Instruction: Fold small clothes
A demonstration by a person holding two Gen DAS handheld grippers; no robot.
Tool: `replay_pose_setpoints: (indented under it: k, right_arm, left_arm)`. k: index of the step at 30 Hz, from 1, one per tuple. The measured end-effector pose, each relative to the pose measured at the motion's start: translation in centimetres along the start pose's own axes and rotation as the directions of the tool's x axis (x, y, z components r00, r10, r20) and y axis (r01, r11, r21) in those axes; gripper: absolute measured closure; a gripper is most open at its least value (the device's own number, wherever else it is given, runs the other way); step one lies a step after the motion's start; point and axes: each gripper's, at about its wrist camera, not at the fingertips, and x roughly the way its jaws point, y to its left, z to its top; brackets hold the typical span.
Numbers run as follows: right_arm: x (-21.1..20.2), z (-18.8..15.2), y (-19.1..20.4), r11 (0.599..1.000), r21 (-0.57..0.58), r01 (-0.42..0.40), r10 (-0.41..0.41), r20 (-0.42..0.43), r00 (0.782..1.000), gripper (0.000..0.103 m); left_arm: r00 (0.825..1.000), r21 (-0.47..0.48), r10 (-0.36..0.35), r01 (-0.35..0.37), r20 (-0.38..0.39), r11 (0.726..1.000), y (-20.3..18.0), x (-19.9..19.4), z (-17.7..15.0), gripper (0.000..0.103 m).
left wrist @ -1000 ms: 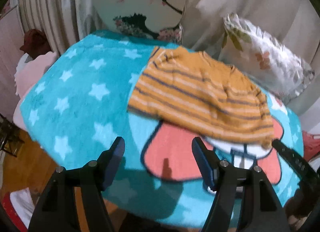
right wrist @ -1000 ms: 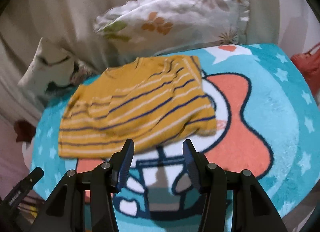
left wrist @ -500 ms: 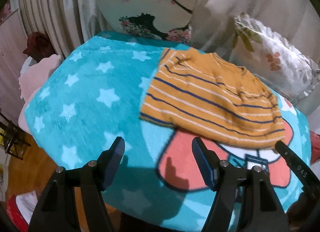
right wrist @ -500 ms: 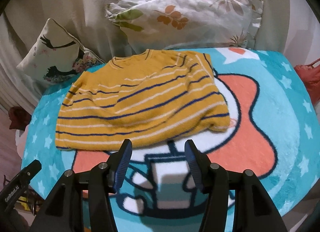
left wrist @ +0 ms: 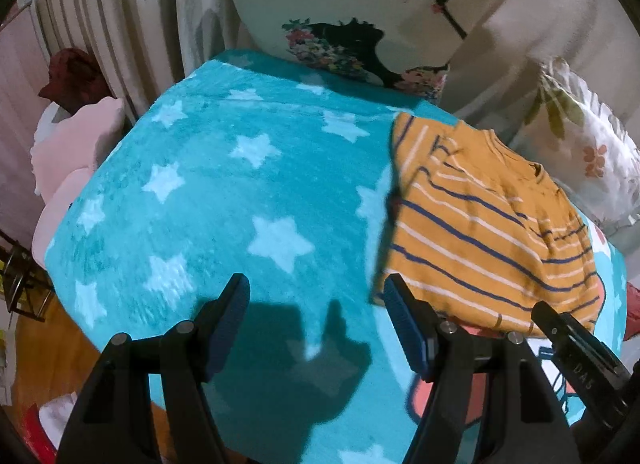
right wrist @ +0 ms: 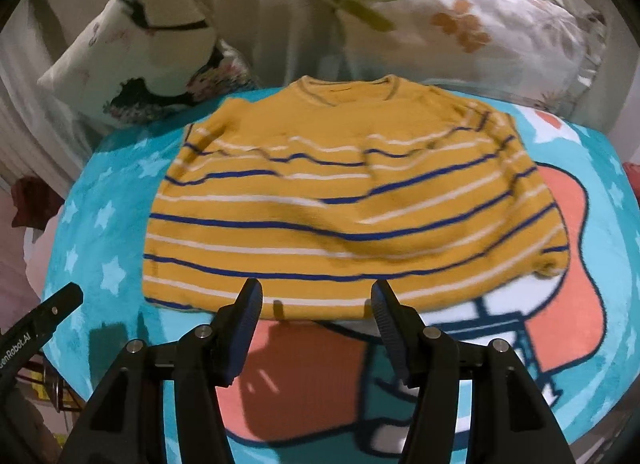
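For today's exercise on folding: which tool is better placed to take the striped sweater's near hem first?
Probably the right tool: it is open, with the sweater hem just beyond its tips. The left tool, also open, faces mostly bare blanket, the sweater off to its right.

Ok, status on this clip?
Left gripper and right gripper open, empty. Striped yellow sweater flat on star blanket, unfolded. Nothing on it.
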Motion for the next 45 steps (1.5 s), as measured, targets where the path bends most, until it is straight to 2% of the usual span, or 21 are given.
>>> replay_pose_setpoints:
  k: [7,13,23,30,33,38,41,43,45]
  right_arm:
    - [1.7,0.8,3.1,1.0,-0.01,0.001,-0.002,-0.037,0.999,0.041]
    - [2.8,4.4,5.8,0.999,-0.047,-0.007,0.005,-0.039,0.999,0.04]
    - [7.5,8.8,13.4,0.981,-0.184,-0.063,0.044,-0.107,0.993,0.038]
    - [12.3,9.1,16.4,0.964,-0.264,0.015,-0.062,-0.174,0.983,0.036]
    - [13.3,8.6,17.6,0.946,-0.32,0.057,-0.113,-0.159,0.981,0.029]
    - [14.4,7.3,18.9,0.899,-0.414,0.141,-0.205,-0.114,0.972,0.027]
    - [14.4,7.5,18.7,0.903,-0.404,0.145,-0.206,-0.112,0.972,0.032]
    - [14.4,7.7,18.3,0.904,-0.391,0.172,-0.231,-0.107,0.967,0.049]
    - [14.4,7.8,18.3,0.892,-0.403,0.206,-0.267,-0.102,0.958,0.055]
  left_arm:
    - [0.999,-0.006,-0.022,0.022,-0.049,1.0,2.6,2.2,1.3,0.034]
    - [0.996,-0.012,-0.043,0.042,-0.08,0.999,4.1,3.4,1.7,0.034]
    - [0.994,-0.06,-0.043,0.037,-0.102,0.998,7.6,4.3,2.0,0.034]
    - [0.994,-0.088,-0.029,0.019,-0.107,0.996,9.4,4.4,1.9,0.034]
    - [0.993,-0.098,-0.024,0.013,-0.115,0.995,9.8,4.6,1.9,0.034]
    - [0.992,-0.093,-0.017,0.005,-0.123,0.996,10.1,4.8,1.8,0.034]
    - [0.991,-0.089,-0.012,0.0,-0.13,0.996,10.3,5.0,1.7,0.034]
    - [0.991,-0.09,-0.009,-0.003,-0.137,0.996,10.4,5.2,1.5,0.034]
    - [0.989,-0.091,-0.008,-0.005,-0.147,0.996,10.6,5.5,1.3,0.034]
